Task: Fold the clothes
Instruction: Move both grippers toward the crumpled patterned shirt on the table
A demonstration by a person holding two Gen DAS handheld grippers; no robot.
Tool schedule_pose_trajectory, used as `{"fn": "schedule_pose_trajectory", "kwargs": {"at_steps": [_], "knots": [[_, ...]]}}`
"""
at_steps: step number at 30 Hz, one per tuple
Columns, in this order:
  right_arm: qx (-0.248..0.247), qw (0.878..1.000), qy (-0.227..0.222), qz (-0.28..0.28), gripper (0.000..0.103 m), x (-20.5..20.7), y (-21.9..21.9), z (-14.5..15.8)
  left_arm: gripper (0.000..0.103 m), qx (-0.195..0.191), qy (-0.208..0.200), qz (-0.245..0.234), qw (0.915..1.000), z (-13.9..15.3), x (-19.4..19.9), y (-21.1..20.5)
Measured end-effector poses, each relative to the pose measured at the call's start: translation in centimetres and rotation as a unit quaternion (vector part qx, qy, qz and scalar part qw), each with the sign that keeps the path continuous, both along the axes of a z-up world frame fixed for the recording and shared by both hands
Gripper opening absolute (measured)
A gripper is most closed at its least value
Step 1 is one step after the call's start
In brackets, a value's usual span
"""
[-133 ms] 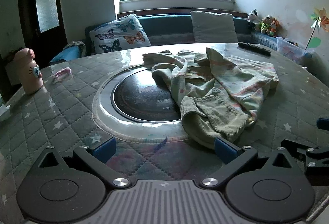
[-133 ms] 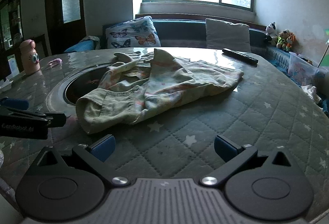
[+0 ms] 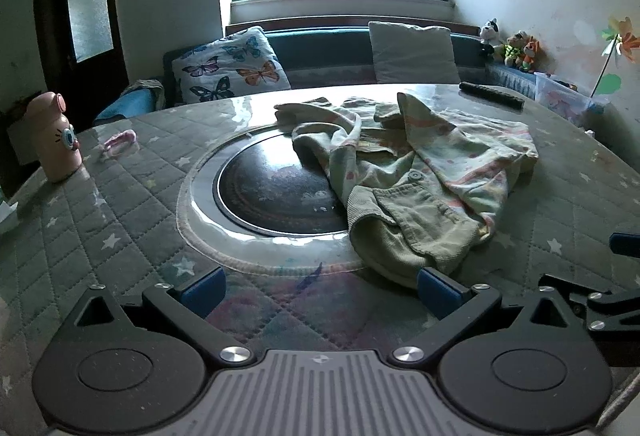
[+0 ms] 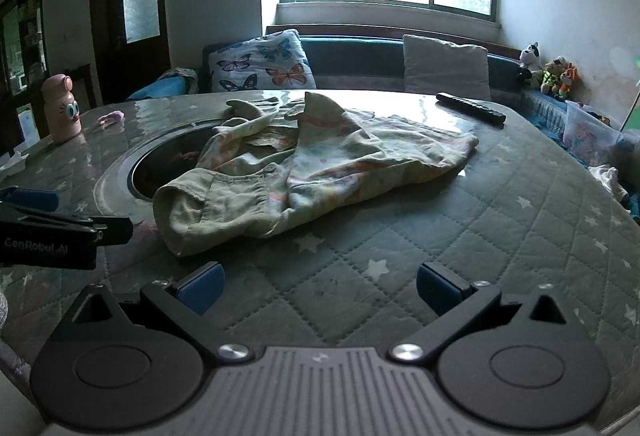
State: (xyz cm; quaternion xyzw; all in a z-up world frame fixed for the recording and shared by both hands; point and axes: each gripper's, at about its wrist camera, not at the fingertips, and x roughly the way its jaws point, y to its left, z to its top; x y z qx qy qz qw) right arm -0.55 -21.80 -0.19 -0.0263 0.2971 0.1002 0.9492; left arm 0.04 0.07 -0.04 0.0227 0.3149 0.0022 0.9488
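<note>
A: Start at the grippers. What has changed in the last instant?

B: Nothing I can make out. The left gripper [image 3: 320, 286] hangs low over the near part of the table [image 3: 100, 220] just as it did a tenth of a second ago, jaws spread wide with only quilted cover between them. Its right pad [image 3: 438, 286] sits just beside the near hem of the garment [image 3: 420, 172], but I can't tell whether it touches.

A: And the right one?

B: The right gripper [image 4: 320, 286] is the same: wide, empty, over bare cover, with the garment [image 4: 312, 160] ahead and a little to its left, clearly apart from it.

A: So where does the cloth lie?

B: Crumpled in a heap on the table, partly draped over the dark round inset [image 3: 276, 188] in the middle. A corduroy cuff or hem points toward the grippers; the printed lining is turned out over the top.

A: What does no change mean for the folding?

B: I judge it hasn't begun. Neither gripper holds anything, and the garment wants spreading flat first. The left one is nearest to an edge.

A: Anything in the way?

B: A remote [image 4: 470, 107] lies beyond the cloth, and a pink bottle [image 3: 56, 138] stands far left. Both are well apart from it.
</note>
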Motion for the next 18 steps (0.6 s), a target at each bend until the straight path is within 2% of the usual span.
{"fn": "schedule_pose_trajectory", "kwargs": {"at_steps": [6,18], "knots": [[-0.002,1.000,0.001,0.000,0.103,0.2,0.1,-0.3,0.103,0.001,0.001,-0.003,1.0000,-0.1,-0.1,-0.3],[0.006,1.000,0.017,0.001,0.103,0.0,0.2,-0.3,0.103,-0.010,0.030,-0.007,0.9995,-1.1,0.5,-0.1]]}}
